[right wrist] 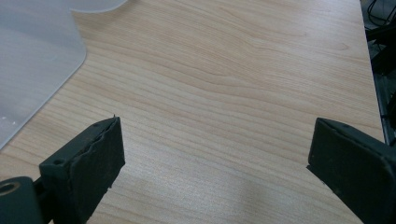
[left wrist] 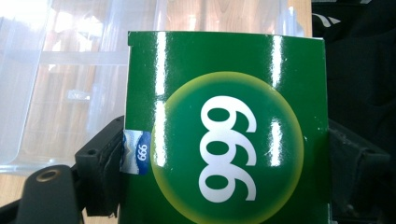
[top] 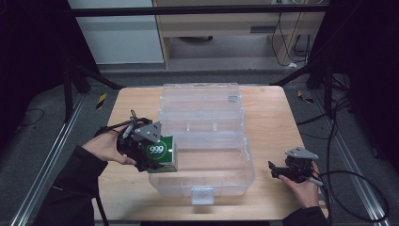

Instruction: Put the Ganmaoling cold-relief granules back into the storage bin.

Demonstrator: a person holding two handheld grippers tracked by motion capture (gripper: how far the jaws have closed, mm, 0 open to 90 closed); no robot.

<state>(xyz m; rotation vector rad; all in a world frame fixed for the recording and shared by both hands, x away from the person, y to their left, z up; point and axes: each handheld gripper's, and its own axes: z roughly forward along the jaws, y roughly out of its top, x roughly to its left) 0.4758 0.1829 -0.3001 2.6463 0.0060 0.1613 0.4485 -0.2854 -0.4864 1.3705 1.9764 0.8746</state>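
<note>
My left gripper (top: 157,157) is shut on a green box (top: 162,153) printed with a white "999", holding it just above the left rim of the clear plastic bin (top: 235,181). Up close, the green box (left wrist: 224,130) sits between both black jaws, which press its two sides, so my left gripper (left wrist: 224,186) is closed on it. My right gripper (top: 277,170) rests low over the table at the front right, beside the bin. Its jaws stand wide apart, and my right gripper (right wrist: 212,163) has only bare wood between them.
The bin's open hinged lid (top: 200,101) lies flat behind it on the wooden table (top: 270,122). A corner of the bin (right wrist: 37,60) lies to the left of the right jaws. Black cables (top: 357,186) trail off the table's right side.
</note>
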